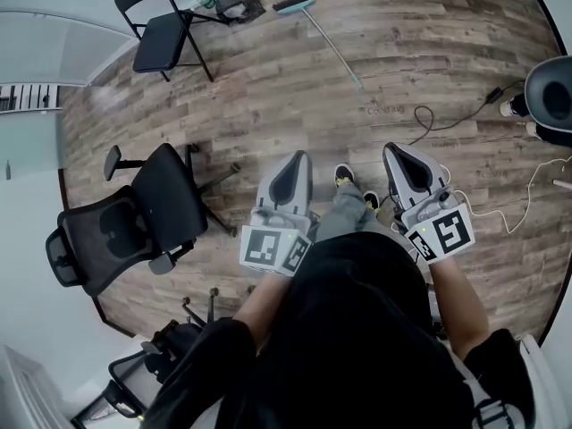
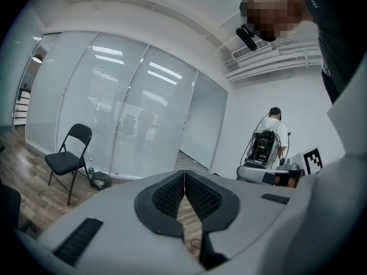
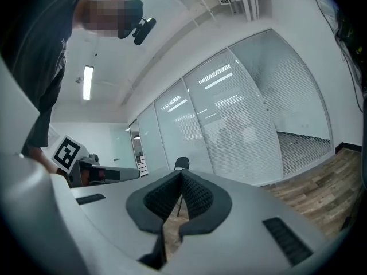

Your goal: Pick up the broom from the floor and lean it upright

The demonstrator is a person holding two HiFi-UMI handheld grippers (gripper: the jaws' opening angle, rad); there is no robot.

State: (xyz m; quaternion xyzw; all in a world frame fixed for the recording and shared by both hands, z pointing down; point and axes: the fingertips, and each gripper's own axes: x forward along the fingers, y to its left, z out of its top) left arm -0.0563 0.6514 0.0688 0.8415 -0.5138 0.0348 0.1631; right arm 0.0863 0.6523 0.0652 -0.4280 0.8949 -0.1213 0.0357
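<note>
Head view: left gripper [image 1: 301, 155] and right gripper [image 1: 394, 148] both have jaws pressed together, empty.

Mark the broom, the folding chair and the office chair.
broom [image 1: 294, 4]: head view, on its brush head.
folding chair [image 1: 161, 43]: head view, on its seat.
office chair [image 1: 174, 197]: head view, on its seat.

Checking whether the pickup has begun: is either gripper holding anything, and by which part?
Nothing: left gripper and right gripper are shut empty; the broom lies on the floor.
</note>
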